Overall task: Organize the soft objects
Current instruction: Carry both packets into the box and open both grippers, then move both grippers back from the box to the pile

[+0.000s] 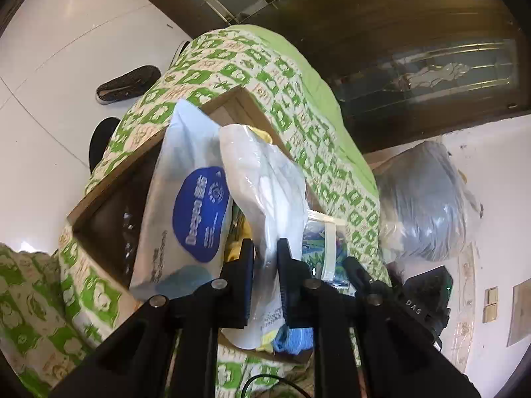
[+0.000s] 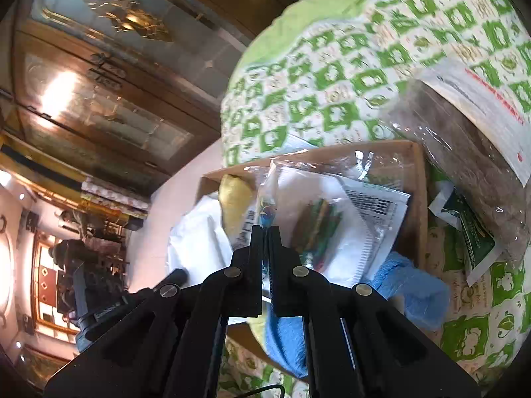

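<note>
Over the cardboard box (image 1: pixel 99 199), in your left wrist view, your left gripper (image 1: pixel 265 248) is reaching down with its fingers on either side of a white plastic bag (image 1: pixel 262 179). The pads are sitting against the bag's sides, so you are grasping it lightly. Just left of it, a pale blue wipes pack (image 1: pixel 189 199) is leaning upright against the box edge. The box is resting on a green-and-white patterned quilt (image 1: pixel 232 63), and a blue cloth (image 1: pixel 292 335) is showing below your fingers.

Beside that, in your right wrist view, your right gripper (image 2: pixel 265 232) is clenched tight, pinching the thin edge of a clear packet (image 2: pixel 332 209) that is lying across the same cardboard box (image 2: pixel 416 199). A yellow soft item (image 2: pixel 235 195) is sitting at the far left of the box, and the blue cloth (image 2: pixel 411 292) is spilling over the near rim. A large clear-wrapped bundle (image 2: pixel 464 152) is lying outside the box on the quilt (image 2: pixel 332 66).

You seem to be settling packets into the box. Next you likely need to ease both down inside, then release.
</note>
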Available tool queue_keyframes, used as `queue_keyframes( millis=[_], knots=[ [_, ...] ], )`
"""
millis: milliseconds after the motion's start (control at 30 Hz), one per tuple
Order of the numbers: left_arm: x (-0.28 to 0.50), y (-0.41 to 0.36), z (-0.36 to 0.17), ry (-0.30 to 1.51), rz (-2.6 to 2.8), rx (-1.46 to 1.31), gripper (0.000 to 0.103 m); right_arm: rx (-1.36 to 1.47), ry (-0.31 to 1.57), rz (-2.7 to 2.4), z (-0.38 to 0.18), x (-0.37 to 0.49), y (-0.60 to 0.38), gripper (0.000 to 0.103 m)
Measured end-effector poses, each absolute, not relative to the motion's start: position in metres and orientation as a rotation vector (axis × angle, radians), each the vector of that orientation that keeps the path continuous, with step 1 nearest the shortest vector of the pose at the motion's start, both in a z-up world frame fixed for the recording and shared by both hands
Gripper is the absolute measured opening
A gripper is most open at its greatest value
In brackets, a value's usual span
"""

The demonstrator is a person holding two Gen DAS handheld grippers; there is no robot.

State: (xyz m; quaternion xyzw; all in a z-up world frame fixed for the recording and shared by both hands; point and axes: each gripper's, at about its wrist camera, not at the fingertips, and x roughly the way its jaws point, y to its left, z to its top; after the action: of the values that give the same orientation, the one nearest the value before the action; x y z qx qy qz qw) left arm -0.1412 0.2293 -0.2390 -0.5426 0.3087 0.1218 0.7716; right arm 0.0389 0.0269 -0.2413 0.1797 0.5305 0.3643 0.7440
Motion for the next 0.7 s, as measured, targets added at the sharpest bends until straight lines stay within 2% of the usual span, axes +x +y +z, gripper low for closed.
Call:
queue_keyframes(
  millis=[100, 167, 200, 267, 333, 533, 700],
  knots=[
    [-0.142, 0.225, -0.233, 0.679, 0.312, -1.124, 0.034, 0.394, 1.167, 0.787, -0.243, 0.045, 0.028, 0.005],
    [-0.146, 0.22, -0.226, 0.665, 0.293, -1.102, 0.056, 0.383, 1.17, 0.775, -0.244, 0.048, 0.03, 0.006],
    [-0.149, 0.216, -0.22, 0.646, 0.299, -1.071, 0.058, 0.388, 1.165, 0.778, -0.244, 0.048, 0.027, 0.008],
    [-0.155, 0.205, -0.206, 0.616, 0.325, -0.99, 0.062, 0.387, 1.148, 0.769, -0.235, 0.042, 0.021, 0.021],
    [-0.157, 0.192, -0.197, 0.593, 0.35, -0.912, 0.067, 0.381, 1.113, 0.748, -0.226, 0.039, 0.017, 0.044],
    [-0.153, 0.149, -0.187, 0.622, 0.354, -0.735, 0.068, 0.371, 1.036, 0.747, -0.205, 0.028, 0.005, 0.046],
    [-0.153, 0.126, -0.185, 0.638, 0.3, -0.783, 0.068, 0.332, 0.996, 0.728, -0.195, 0.026, -0.005, 0.046]
  ],
)
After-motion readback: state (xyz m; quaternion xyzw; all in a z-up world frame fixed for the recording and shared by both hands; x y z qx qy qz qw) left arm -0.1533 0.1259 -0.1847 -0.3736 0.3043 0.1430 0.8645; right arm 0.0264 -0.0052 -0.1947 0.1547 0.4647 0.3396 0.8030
